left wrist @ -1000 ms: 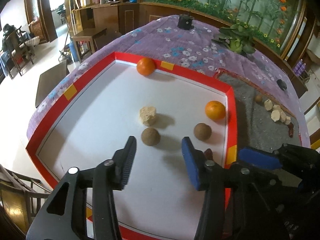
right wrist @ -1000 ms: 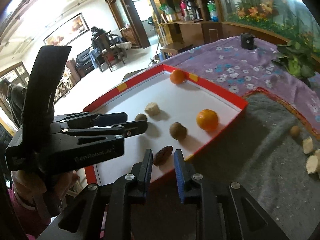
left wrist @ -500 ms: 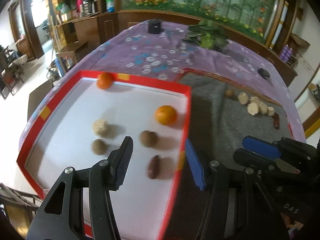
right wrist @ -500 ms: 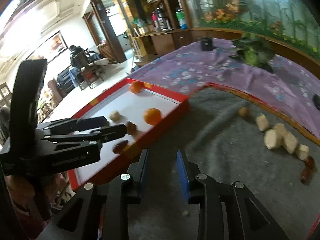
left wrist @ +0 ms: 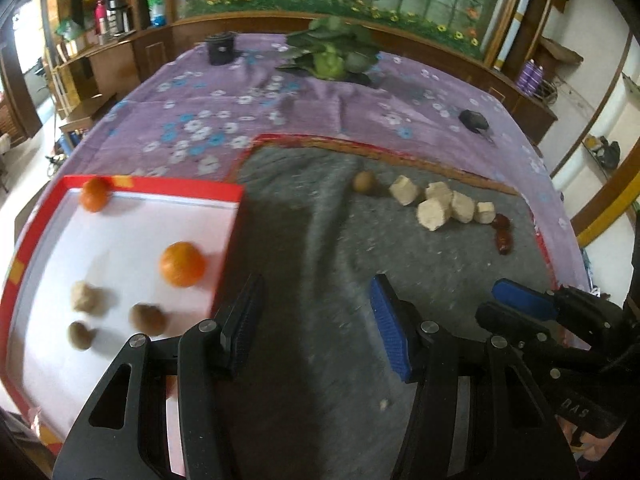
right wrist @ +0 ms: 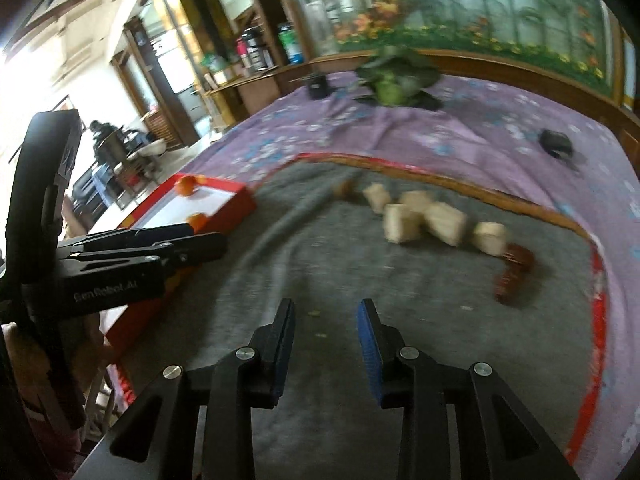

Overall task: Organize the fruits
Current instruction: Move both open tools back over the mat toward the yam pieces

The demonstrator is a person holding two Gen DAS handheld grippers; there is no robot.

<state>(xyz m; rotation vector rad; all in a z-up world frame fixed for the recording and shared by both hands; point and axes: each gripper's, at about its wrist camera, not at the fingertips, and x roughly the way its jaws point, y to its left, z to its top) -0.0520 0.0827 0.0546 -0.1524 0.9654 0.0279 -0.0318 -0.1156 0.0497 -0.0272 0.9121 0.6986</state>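
Note:
A red-rimmed white tray (left wrist: 230,200) at the left holds two oranges (left wrist: 182,263), a pale chunk (left wrist: 85,297) and two brown round fruits (left wrist: 147,319). On the grey mat (left wrist: 320,240) lie a small brown fruit (left wrist: 364,181), several pale chunks (left wrist: 432,214) and dark red dates (left wrist: 503,235). My left gripper (left wrist: 316,320) hangs open over the mat beside the tray's right wall, nothing between its fingers. My right gripper (right wrist: 325,330) is over the mat with its jaws opening and empty; the chunks (right wrist: 404,222) and dates (right wrist: 514,270) lie ahead of it.
A purple flowered cloth (left wrist: 208,120) covers the table under the mat. A leafy green plant (left wrist: 332,60), a black cup (left wrist: 221,49) and a small dark object (left wrist: 474,121) sit at the back. Wooden cabinets and a mural wall stand behind.
Both grippers have swung right, off the tray and over the grey mat. The right gripper's jaws have widened, and the dark date it stood over stays behind, no longer in view.

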